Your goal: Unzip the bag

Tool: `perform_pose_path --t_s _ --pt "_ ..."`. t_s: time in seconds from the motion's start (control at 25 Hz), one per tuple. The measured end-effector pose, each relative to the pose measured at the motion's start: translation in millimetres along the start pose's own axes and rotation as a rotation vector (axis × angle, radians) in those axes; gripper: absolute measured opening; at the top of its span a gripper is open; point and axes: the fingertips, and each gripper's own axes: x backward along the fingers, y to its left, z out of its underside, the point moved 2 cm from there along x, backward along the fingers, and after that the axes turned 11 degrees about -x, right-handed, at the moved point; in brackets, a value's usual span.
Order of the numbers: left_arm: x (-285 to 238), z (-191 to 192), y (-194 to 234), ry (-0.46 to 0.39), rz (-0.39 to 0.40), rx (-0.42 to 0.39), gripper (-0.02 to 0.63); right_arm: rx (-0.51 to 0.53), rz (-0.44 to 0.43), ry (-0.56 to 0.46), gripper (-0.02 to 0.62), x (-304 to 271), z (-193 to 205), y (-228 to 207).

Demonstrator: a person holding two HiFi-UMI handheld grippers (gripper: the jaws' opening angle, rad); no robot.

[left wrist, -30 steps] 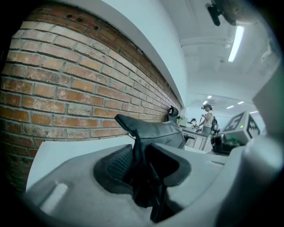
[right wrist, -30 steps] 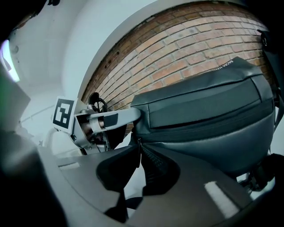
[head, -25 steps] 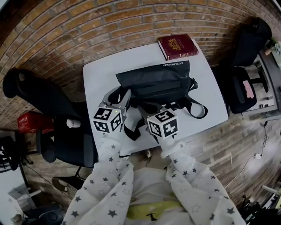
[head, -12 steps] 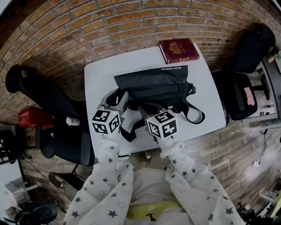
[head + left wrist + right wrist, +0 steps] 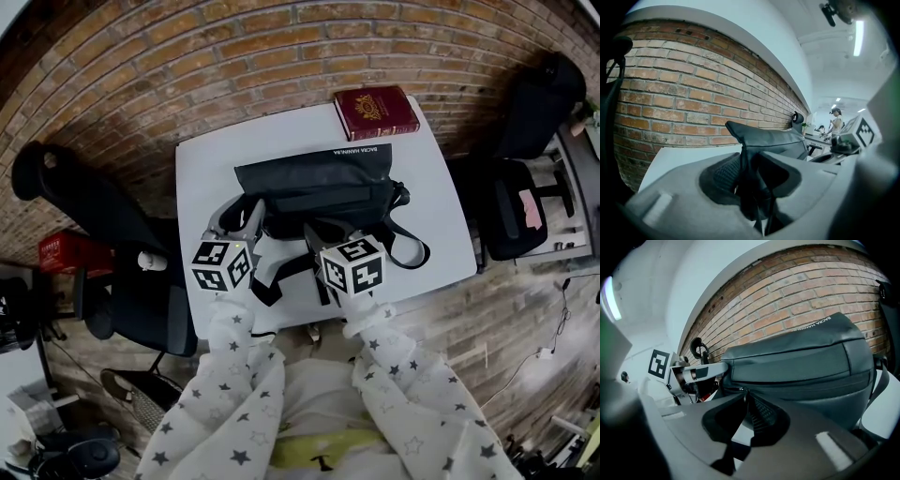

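At the left edge of the white table point(image 5: 211, 159), the left gripper point(image 5: 242, 214) is partway closed, clamping the left end of the black bag point(image 5: 319, 183), which lies across the table's middle. The right gripper point(image 5: 319, 231), nearly closed, pinches the zip pull point(image 5: 744, 391) on the bag's front. A red book point(image 5: 377, 111) lies at the far right corner.

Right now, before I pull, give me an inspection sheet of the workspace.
Surface: white table, bare near the left edge.
Job's things: black bag lying mid-table, its strap trailing toward the near edge.
Clutter: red book at the far right corner, apart from the bag.
Grippers: left gripper shut on the bag's left end; right gripper shut on the zip pull.
Cables: thin cable on the floor, far right.
Surroundings: brick wall; black chairs either side.
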Motion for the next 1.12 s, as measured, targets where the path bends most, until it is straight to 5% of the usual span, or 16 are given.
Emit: perform_pose_path --t_s 1.12 --pt "2.5 0.9 -3.2 -0.003 -0.168 0.023 0.124 -0.013 0.079 -0.063 0.017 41.0 -18.0 -60.7"
